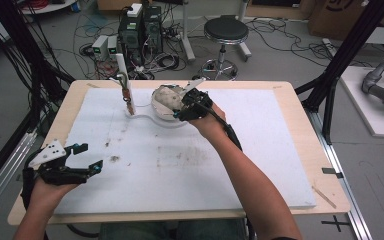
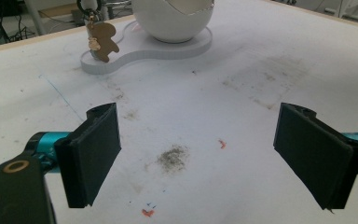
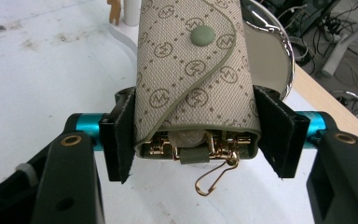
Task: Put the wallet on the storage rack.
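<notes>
Key pouch, a beige monogrammed case with a green snap, sits clamped between the jaws of the right claw near the far edge of the table, just beside the white bowl on its white stand. The grip bears on the pouch's two sides, low down near its open end, where gold hooks dangle loose. The likeliest trouble, I judge, is one of those hooks catching on the bowl's rim or on the stand's upright post, where a small brown charm hangs; a snag would drag the stand or twist the pouch out of the pads. The soft fabric could also slide if the hand tips. The left claw rests wide open and empty by the table's near left corner.
</notes>
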{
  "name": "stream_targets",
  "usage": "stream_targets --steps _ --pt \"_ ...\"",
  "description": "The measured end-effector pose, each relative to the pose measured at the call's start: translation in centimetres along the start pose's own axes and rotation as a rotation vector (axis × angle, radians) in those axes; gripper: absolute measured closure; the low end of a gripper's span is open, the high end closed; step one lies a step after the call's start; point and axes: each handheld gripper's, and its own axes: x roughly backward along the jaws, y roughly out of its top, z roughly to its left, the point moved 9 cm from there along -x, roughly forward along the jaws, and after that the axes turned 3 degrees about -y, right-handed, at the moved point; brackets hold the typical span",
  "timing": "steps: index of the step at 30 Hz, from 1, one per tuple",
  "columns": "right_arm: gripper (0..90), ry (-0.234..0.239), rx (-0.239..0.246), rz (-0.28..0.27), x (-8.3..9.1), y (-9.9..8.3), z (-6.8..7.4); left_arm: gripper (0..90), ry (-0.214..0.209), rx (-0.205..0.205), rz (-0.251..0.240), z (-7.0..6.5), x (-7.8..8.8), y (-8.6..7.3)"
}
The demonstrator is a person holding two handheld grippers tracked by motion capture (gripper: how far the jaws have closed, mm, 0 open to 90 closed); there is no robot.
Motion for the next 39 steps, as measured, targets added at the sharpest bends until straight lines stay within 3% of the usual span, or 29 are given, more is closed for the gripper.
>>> stream_targets --steps 10,19,39 --pt "37.1 -0.029 0.05 0.061 -2.0 0.4 -0.4 14.6 -0.002 -0.002 0.0 0.0 0.0 0.0" --pt "37.0 -0.054 0.057 0.112 -3.8 0.6 -0.5 14.6 -0.001 -0.004 0.002 0.0 0.0 0.0" --pt "33.8 -0.093 0.036 0.111 -4.7 0.7 -1.1 14.6 -0.003 -0.001 0.009 -0.1 -0.2 -0.2"
